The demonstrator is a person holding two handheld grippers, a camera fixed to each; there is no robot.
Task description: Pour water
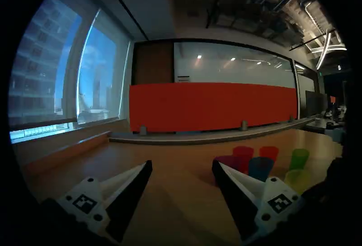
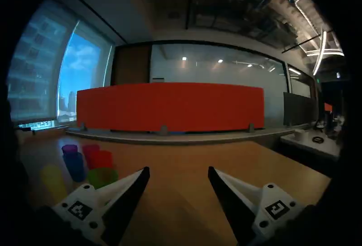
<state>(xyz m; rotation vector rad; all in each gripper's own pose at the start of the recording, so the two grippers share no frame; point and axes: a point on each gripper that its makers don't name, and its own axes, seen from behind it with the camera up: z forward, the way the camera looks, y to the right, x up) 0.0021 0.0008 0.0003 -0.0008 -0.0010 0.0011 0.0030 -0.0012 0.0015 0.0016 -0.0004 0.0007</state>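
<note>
Pouring has not begun, I judge; the left gripper point(image 1: 182, 164) and right gripper point(image 2: 178, 170) hang released, jaws spread and empty, over the brown wooden tabletop point(image 1: 181, 214); the cluster of coloured translucent plastic cups point(image 1: 260, 165) (no water discernible) stands untouched ahead, between them.

Office: desk divider point(image 2: 169, 106), glass partition point(image 2: 217, 69)

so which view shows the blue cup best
The right gripper view: the blue cup stands whole and unblocked there. The left gripper view shows it crowded among the other cups, its base partly hidden.
</note>
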